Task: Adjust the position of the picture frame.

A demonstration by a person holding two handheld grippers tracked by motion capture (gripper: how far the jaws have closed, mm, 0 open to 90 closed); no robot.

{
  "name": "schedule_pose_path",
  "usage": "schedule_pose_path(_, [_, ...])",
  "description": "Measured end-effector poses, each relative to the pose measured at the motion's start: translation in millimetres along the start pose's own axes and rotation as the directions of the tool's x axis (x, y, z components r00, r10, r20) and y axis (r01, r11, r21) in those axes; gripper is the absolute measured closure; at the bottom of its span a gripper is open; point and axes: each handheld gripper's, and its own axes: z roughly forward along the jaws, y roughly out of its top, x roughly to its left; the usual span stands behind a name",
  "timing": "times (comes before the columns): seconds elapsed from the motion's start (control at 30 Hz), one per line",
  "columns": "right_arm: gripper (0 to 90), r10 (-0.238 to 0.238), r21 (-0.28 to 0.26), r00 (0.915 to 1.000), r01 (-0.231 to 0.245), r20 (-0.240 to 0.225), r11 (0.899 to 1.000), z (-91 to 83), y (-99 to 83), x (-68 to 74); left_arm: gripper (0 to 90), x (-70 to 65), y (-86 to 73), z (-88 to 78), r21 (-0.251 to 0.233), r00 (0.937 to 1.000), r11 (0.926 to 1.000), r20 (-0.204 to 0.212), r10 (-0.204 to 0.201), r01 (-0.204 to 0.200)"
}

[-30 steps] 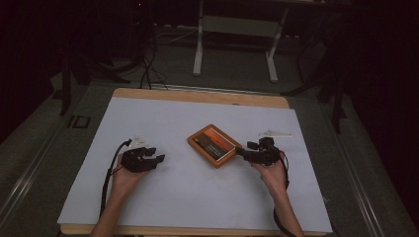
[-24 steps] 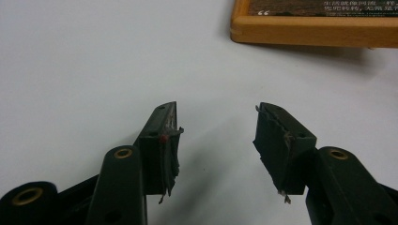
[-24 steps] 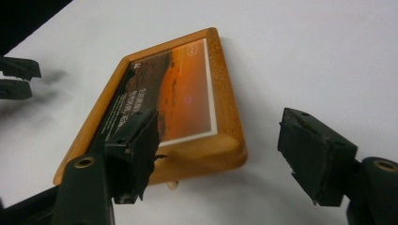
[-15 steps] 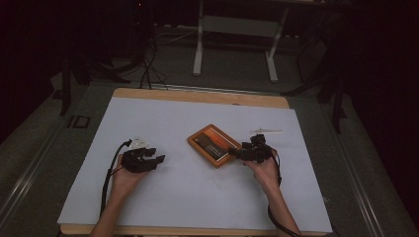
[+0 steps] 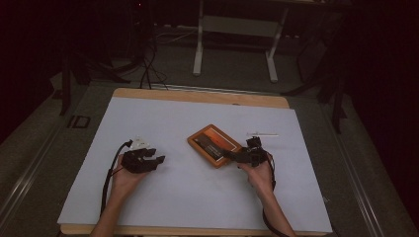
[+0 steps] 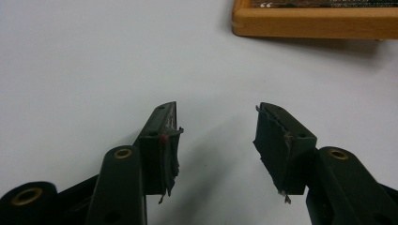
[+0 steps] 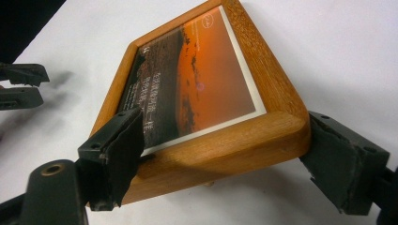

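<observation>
Both fingers (image 7: 225,161) straddle frame (image 7: 206,93) corner.

Two black grippers: left gripper (image 6: 217,136) lower centre, brass-ringed screw holes, frayed black tape on pads (image 6: 277,143). Right gripper (image 7: 230,159) alike, lower frame. Black cable (image 5: 107,173) lower left. Bare forearms, no sleeves.

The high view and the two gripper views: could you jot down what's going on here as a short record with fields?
Setting: white table in a dim room
Main object: wooden picture frame holding an orange sunset photo, lying near the table's middle
Other item: thin white stick beyond the frame
Left gripper: open, nothing between its fingers, over bare table, apart from the frame
Right gripper: straddling a corner of the frame, one finger overlapping the edge, the other beside the corner
Grip closed: cannot tell
People: two forearms entering from the bottom of the high view
</observation>
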Motion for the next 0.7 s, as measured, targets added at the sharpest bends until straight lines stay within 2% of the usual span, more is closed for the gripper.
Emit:
schedule_pose_path(0.23, [17.4,0.027,-0.013,0.9996,-0.027,-0.009,1.000,1.1,-2.6,-0.9,49.1,-1.2,0.1,1.2,0.006,1.0000,0.9999,0.000,0.008,-0.008])
schedule_pose_path(0.4, [19.0,0.090,0.003,0.9940,-0.090,-0.062,0.996,5.7,-4.6,-5.1,49.1,-1.3,0.2,1.1,0.007,0.9999,0.9999,0.000,0.010,-0.010])
schedule_pose_path(0.47, [19.4,0.086,0.005,0.9934,-0.086,-0.076,0.996,7.3,-5.1,-5.0,49.1,-1.3,0.3,0.9,0.005,1.0000,0.9999,0.000,0.009,-0.009])
schedule_pose_path(0.57, [27.2,0.071,-0.010,0.9947,-0.071,-0.074,0.997,4.7,-5.4,-4.2,49.1,-1.3,0.3,0.9,0.004,1.0000,0.9999,0.000,0.009,-0.009])
schedule_pose_path(0.7, [32.9,0.031,-0.025,0.9976,-0.032,-0.062,0.999,2.1,-5.7,0.0,49.1,-2.4,0.5,1.3,0.005,0.9999,0.9999,-0.001,0.012,-0.012])
